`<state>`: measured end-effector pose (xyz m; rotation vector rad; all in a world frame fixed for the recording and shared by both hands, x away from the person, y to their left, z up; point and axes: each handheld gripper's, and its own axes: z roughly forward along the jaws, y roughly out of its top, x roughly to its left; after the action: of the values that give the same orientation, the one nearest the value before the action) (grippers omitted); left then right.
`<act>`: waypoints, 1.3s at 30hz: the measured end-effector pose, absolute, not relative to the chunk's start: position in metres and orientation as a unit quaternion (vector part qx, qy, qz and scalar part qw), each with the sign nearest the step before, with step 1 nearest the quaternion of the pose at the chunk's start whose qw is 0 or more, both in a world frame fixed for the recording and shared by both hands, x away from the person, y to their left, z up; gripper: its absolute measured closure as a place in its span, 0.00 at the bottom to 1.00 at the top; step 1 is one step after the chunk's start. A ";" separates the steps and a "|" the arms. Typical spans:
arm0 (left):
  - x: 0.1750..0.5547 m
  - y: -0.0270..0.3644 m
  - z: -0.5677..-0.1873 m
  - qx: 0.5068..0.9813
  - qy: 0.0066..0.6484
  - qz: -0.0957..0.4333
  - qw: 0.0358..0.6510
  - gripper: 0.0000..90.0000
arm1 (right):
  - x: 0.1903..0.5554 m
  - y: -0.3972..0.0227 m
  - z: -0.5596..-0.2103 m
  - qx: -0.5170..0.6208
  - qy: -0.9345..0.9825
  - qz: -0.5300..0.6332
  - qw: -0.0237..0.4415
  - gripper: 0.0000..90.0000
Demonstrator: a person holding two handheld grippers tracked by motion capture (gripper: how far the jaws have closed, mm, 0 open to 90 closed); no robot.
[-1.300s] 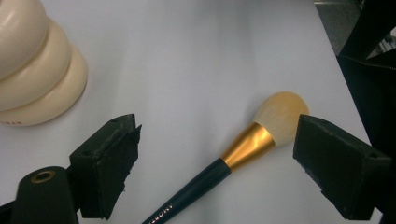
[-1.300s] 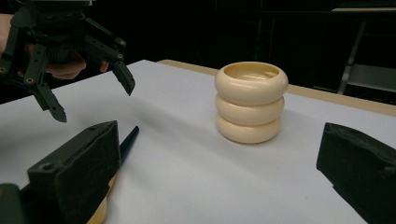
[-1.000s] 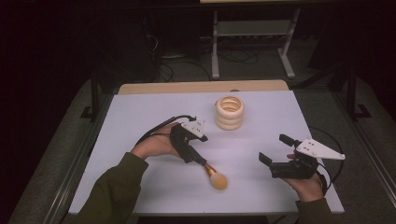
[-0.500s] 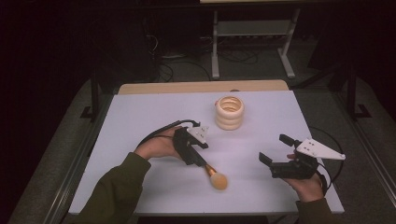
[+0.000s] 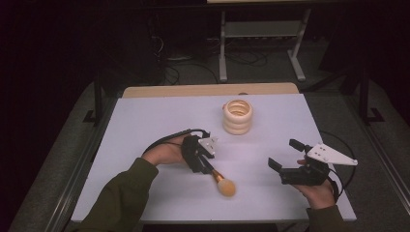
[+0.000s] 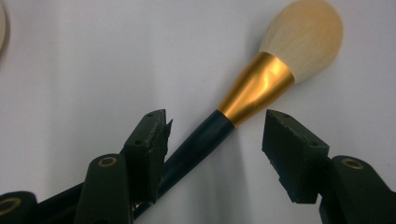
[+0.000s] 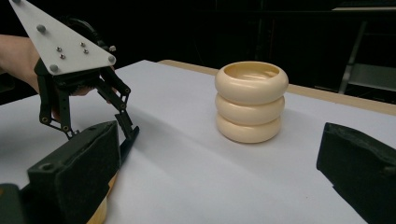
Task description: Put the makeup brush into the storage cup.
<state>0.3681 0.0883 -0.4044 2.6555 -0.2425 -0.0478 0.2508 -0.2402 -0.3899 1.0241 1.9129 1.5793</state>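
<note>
A makeup brush (image 5: 221,181) with a dark handle, gold ferrule and cream bristles lies on the white table (image 5: 145,125). My left gripper (image 5: 205,165) points down over the handle. In the left gripper view the handle (image 6: 201,142) runs between the jaws of this gripper (image 6: 217,123), close against the left pad (image 6: 152,135) and clear of the right pad (image 6: 289,149). These jaws have just been closing, and a gap remains. My right gripper (image 5: 284,154) rests near the right front edge, open wide with nothing in it.
A cream ribbed cup (image 5: 237,116) stands upright at the table's far middle; in the right gripper view the cup (image 7: 251,102) is straight ahead between the jaws. Beyond the table are a metal stand (image 5: 261,34) and floor cables.
The left gripper has come slightly nearer and lower onto the brush handle, and its jaws have narrowed around it. The right gripper, the brush and the cup have stayed put.
</note>
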 end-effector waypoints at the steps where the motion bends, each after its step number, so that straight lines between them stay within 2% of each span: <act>1: 0.368 0.088 -0.405 0.968 -0.091 -0.016 0.232 0.46 | 0.251 -0.240 -0.390 0.372 0.694 0.573 0.227 0.00; 18: 0.366 0.081 -0.414 0.971 -0.118 -0.003 0.207 0.57 | 0.251 -0.241 -0.390 0.372 0.694 0.573 0.228 0.00; 34: 0.368 0.082 -0.415 0.969 -0.122 -0.009 0.214 0.60 | 0.251 -0.241 -0.390 0.371 0.694 0.573 0.228 0.00; 39: 0.366 0.081 -0.418 0.972 -0.127 -0.008 0.198 0.64 | 0.251 -0.241 -0.390 0.371 0.694 0.573 0.229 0.00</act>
<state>0.3664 0.0813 -0.4183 2.7205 -0.3542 -0.0214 0.2511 -0.2409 -0.3904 1.0214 1.9110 1.5762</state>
